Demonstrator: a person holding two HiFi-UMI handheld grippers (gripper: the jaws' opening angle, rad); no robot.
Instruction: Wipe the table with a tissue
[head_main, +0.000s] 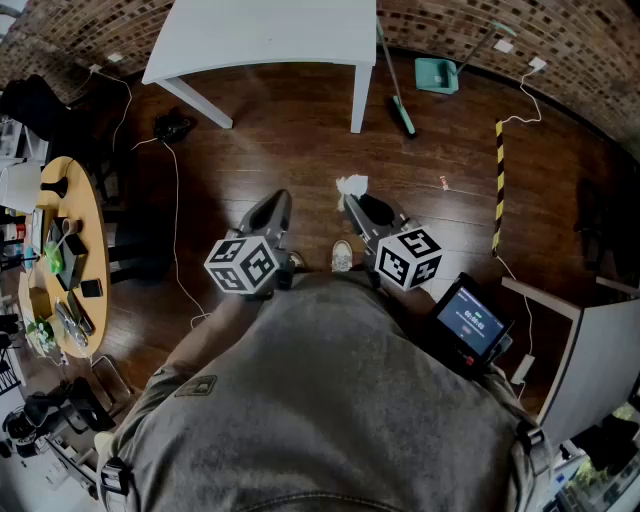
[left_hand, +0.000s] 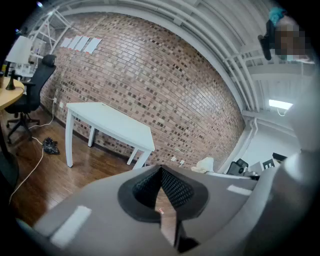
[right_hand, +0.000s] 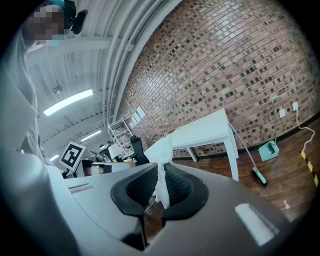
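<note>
My right gripper (right_hand: 159, 187) is clamped on the tissue (right_hand: 162, 150), carried over the floor and well apart from the white desk (head_main: 262, 35). My left gripper (left_hand: 161, 172) is closed and empty. Recommended: close in on the desk, press the tissue flat, grip it firmly.

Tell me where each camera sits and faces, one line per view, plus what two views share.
Head view: on the person's head, facing steeply down at the floor; torso, left gripper and right gripper show.
Left gripper view: on that gripper, facing along its shut, empty jaws toward the white table.
Right gripper view: on that gripper, facing along jaws shut on the tissue.
Shared: both gripper views show the white table and brick wall.
</note>
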